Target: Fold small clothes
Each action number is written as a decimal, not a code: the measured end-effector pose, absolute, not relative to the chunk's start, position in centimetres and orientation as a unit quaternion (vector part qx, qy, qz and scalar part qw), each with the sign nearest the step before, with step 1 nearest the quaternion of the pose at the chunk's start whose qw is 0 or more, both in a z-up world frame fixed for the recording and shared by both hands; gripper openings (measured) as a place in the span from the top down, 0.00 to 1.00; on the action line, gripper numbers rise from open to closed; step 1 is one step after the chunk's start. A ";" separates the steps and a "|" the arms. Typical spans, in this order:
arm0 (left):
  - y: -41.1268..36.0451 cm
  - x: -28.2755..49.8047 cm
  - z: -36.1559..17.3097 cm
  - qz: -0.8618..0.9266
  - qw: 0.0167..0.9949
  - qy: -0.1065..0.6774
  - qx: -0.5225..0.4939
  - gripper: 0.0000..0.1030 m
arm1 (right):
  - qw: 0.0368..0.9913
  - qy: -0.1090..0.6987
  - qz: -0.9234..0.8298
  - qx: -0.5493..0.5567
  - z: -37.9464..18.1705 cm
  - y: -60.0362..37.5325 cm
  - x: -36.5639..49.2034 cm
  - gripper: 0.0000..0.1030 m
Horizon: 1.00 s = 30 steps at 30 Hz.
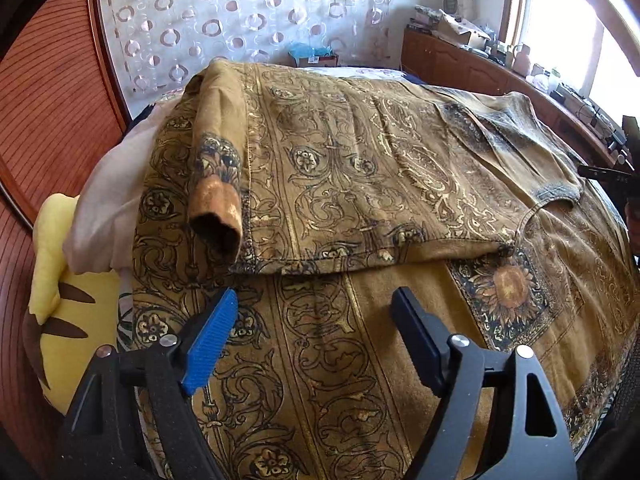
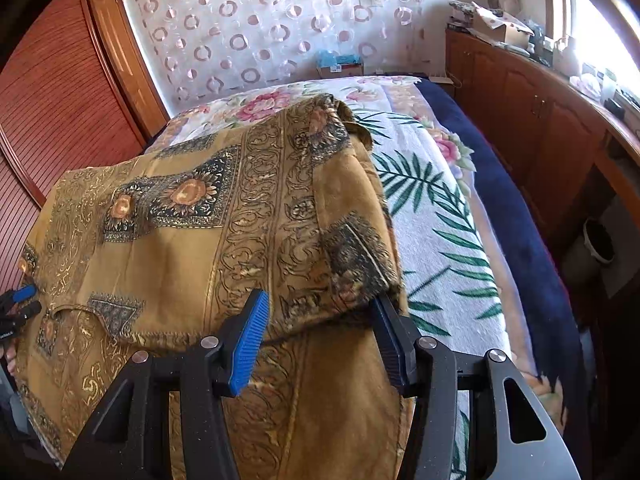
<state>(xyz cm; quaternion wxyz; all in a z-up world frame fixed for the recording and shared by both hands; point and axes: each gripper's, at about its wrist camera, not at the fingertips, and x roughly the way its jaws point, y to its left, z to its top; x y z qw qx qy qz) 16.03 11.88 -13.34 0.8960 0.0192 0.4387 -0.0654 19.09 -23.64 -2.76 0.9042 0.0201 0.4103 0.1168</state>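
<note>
Daylight, bright, from window (image 1: 560, 40) on my right; panes blown out white, glare along cabinet top (image 2: 580, 80). Strong fisheye bend both views, dark vignette in corners, wardrobe (image 1: 52, 92) slats curve. Soft shadow under folded shirt (image 1: 360, 184) hem and inside sleeve cuff. My blue pads (image 2: 250, 346) sharp, slightly shaded. Far clutter soft, compression smear. No motion blur.
</note>
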 end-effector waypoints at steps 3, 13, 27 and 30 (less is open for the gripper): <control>11.9 16.1 -13.4 -0.066 0.896 0.439 0.021 0.19 | 0.907 0.406 0.113 0.007 -3.2 -23.3 19.5 0.47; 12.1 15.6 -12.9 -0.068 0.902 0.425 0.028 0.25 | 0.913 0.392 0.110 -0.005 -4.9 -21.8 19.5 0.47; 14.5 15.9 -7.5 -0.023 0.944 0.329 0.021 0.30 | 0.914 0.392 0.101 -0.025 -4.9 -20.8 19.5 0.46; 15.0 17.2 -8.1 -0.020 0.938 0.347 0.017 0.34 | 0.914 0.391 0.101 -0.026 -4.9 -20.7 19.5 0.46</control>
